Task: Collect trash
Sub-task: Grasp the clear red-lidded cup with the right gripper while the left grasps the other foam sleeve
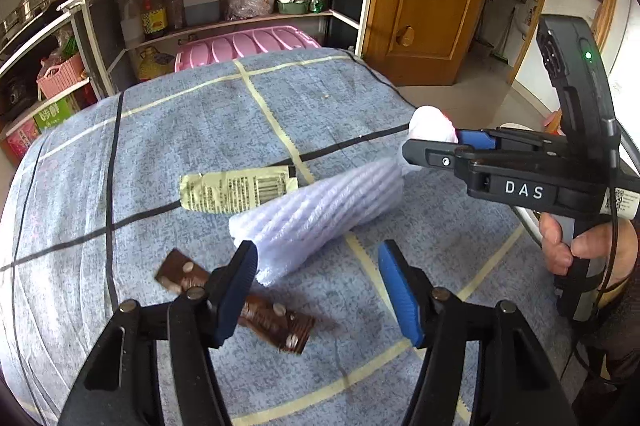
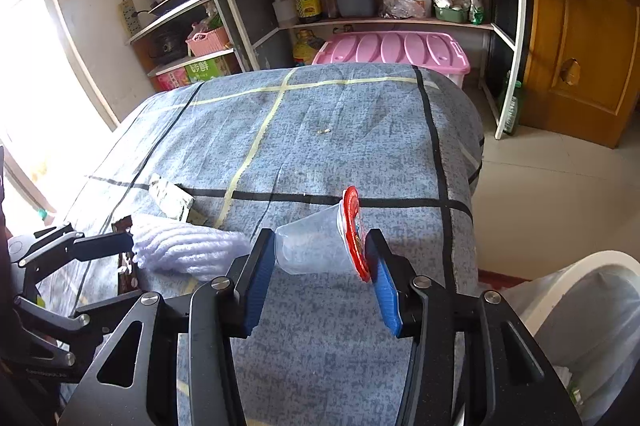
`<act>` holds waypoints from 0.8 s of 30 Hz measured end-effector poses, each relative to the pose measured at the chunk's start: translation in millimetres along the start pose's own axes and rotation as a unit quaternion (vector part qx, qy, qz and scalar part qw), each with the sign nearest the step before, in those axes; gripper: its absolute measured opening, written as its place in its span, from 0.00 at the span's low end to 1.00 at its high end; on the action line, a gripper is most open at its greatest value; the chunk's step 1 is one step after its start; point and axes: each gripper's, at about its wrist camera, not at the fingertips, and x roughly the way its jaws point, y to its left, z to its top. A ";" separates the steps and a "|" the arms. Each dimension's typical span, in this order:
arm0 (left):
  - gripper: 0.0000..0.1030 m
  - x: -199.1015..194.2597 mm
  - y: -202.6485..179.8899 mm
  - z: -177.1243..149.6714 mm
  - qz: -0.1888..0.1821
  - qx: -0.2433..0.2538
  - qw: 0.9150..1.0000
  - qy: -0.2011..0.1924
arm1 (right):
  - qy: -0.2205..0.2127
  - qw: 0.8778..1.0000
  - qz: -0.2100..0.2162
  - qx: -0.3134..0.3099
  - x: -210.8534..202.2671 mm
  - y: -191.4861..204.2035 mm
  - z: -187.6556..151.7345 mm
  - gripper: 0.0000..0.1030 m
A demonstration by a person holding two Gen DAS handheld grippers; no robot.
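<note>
1. Your right gripper [image 2: 320,266] is clamped end to end on the clear plastic cup [image 2: 316,246]: one pad on the base, the other against the red-rimmed lid [image 2: 354,226]. The cup lies on its side, low over the blue checked cloth [image 2: 340,129].

2. Your left gripper [image 1: 320,286] stands apart with nothing between the pads. It hovers over the near end of the white foam sleeve [image 1: 316,218], its left finger above the brown wrapper [image 1: 260,310].

3. Other trash on the cloth: a pale green sachet [image 1: 236,191], lying just behind the foam sleeve.

4. The lined white bin [image 2: 580,306] sits at the lower right in the right wrist view, off the edge of the cloth.

5. Risks with the cup: it is thin and gripped along its length, so a harder squeeze could buckle it or pop the lid; a tilt on the way to the bin could let it slip out.

6. Risks on the left: closing here could catch the foam and the wrapper together, or pinch the cloth. The foam is soft and springy; a shallow bite may slide off.

7. The two grippers are near each other across the foam, so watch for a knock.
</note>
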 end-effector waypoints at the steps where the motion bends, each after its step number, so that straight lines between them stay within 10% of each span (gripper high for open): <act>1: 0.63 -3.1 -1.1 3.6 0.017 0.008 1.000 -0.011 | -0.003 1.000 0.000 0.004 -2.4 -1.4 -0.7 0.46; 19: 0.65 36.7 -14.6 12.5 0.033 0.066 0.997 0.024 | -0.013 1.000 0.016 0.018 -21.8 -6.8 -9.1 0.46; 24: 0.50 35.1 -14.0 12.3 0.030 0.050 0.998 0.024 | -0.017 0.999 0.016 0.023 -27.2 -9.4 -12.0 0.46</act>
